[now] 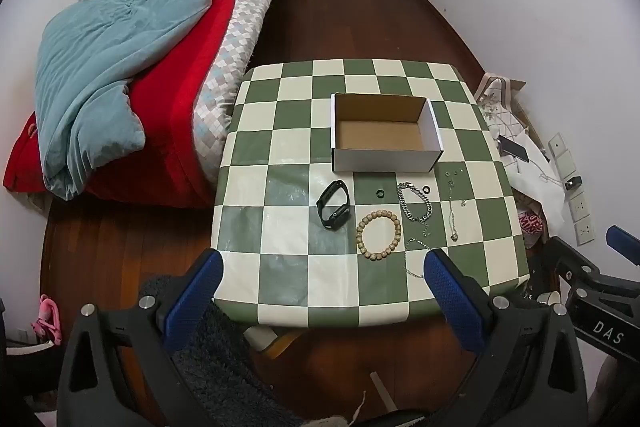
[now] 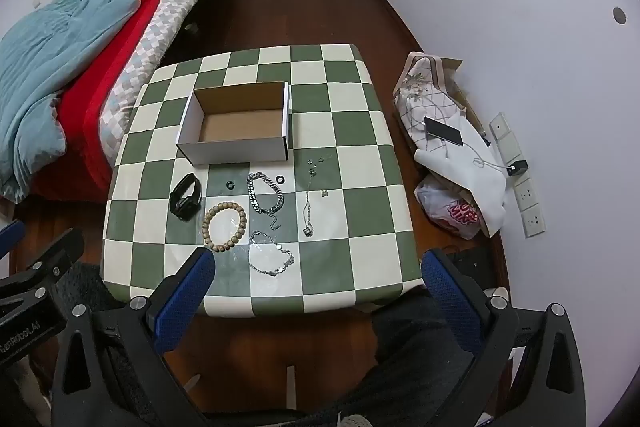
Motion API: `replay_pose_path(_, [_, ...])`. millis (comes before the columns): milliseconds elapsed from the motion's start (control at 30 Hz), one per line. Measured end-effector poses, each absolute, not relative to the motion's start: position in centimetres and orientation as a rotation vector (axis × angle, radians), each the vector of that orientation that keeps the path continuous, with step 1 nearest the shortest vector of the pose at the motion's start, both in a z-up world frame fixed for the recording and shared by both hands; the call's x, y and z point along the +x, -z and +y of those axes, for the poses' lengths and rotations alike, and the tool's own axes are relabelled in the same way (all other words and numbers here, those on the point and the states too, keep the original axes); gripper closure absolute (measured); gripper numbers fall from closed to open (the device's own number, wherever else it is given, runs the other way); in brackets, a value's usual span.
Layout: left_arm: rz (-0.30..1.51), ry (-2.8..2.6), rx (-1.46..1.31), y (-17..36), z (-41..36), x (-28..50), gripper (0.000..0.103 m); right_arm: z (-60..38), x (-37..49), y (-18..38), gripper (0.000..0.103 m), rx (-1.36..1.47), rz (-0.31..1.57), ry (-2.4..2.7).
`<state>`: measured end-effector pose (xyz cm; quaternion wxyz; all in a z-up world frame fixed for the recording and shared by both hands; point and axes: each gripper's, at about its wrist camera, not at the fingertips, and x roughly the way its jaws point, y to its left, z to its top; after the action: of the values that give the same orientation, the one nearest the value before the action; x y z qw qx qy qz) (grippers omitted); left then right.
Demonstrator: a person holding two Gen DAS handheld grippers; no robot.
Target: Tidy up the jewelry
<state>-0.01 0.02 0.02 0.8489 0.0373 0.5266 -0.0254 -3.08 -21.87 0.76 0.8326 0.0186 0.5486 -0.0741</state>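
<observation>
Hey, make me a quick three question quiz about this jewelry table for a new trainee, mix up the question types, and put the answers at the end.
1. True or false: the cardboard box already holds jewelry.
2. Which piece lies closest to the black watch? A) wooden bead bracelet B) thin pendant necklace C) coin-charm chain
3. Fill in: both the left tongs and right tongs are ____ and hold nothing.

Key: 1 false; 2 A; 3 open.
</observation>
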Motion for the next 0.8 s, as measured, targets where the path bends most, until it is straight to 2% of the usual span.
replay_pose_path(800, [1.077, 0.070, 0.065, -2.0, 0.4, -1.0, 0.000, -21.1, -4.0, -2.4, 0.000, 0.024, 1.132, 0.141])
